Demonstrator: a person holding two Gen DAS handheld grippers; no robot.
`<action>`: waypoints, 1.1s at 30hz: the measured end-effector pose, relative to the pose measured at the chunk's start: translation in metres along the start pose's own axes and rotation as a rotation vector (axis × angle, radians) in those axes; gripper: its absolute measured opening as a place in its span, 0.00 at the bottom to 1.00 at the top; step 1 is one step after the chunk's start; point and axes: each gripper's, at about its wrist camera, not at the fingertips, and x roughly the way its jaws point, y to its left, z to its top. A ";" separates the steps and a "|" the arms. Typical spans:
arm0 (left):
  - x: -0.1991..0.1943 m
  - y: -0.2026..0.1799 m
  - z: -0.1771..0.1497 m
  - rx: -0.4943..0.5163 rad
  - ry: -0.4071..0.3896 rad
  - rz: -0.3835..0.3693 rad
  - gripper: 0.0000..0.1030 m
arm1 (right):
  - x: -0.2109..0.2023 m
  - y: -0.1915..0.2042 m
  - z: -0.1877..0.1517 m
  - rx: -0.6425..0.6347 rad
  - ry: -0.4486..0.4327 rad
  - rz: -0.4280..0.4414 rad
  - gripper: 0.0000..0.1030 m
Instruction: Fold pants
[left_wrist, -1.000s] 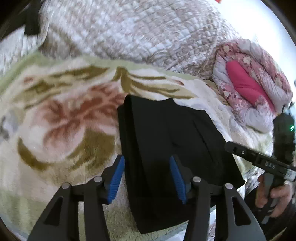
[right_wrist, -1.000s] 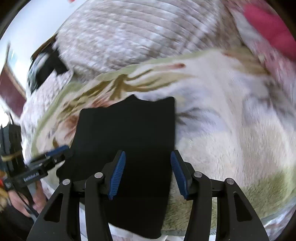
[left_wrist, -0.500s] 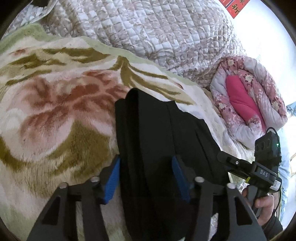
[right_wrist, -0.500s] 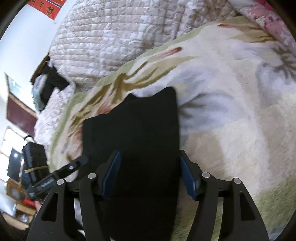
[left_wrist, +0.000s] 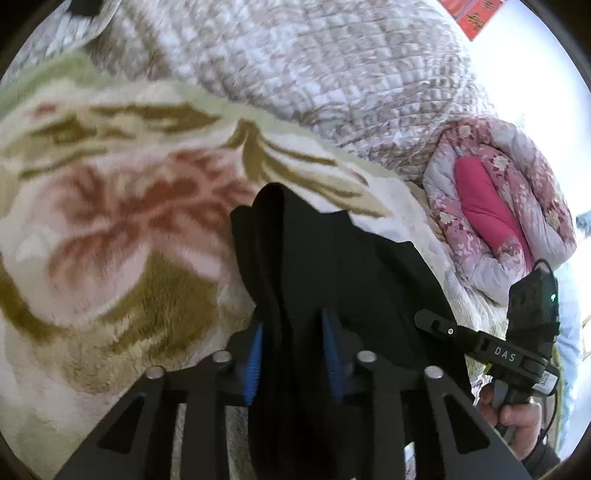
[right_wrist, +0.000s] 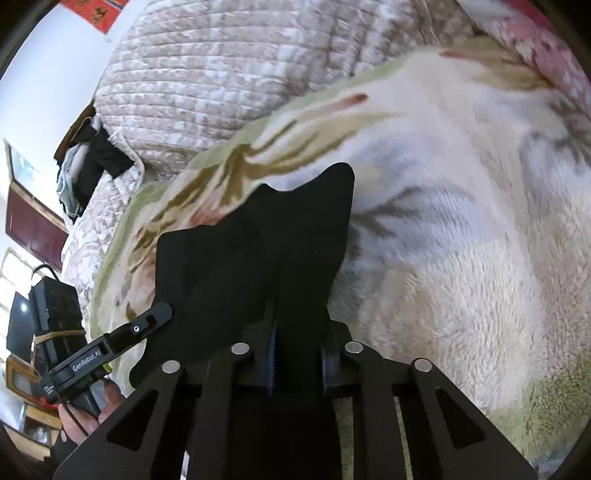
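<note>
Both claws, left claw (left_wrist: 291, 350) and right claw (right_wrist: 295, 347), had just closed, clenched on the half-folded black pants (left_wrist: 332, 266) at lower centre; final fold remained.

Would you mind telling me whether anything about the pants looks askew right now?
The black pants are bunched where both tongs, left and right, have just closed on the near edge; the far edge rides up unevenly on the floral blanket.

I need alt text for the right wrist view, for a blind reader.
The right gripper pinches the near edge of black pants lying on a floral fleece blanket. At left, the left gripper reaches the pants too.
</note>
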 end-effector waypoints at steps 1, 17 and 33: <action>-0.004 -0.003 0.003 0.007 -0.001 -0.005 0.24 | -0.004 0.004 0.001 -0.002 -0.011 0.010 0.15; -0.004 0.010 0.111 0.140 -0.072 0.080 0.22 | 0.047 0.062 0.098 -0.153 -0.031 0.077 0.15; 0.008 0.044 0.109 0.107 -0.098 0.335 0.35 | 0.065 0.055 0.092 -0.284 -0.095 -0.126 0.31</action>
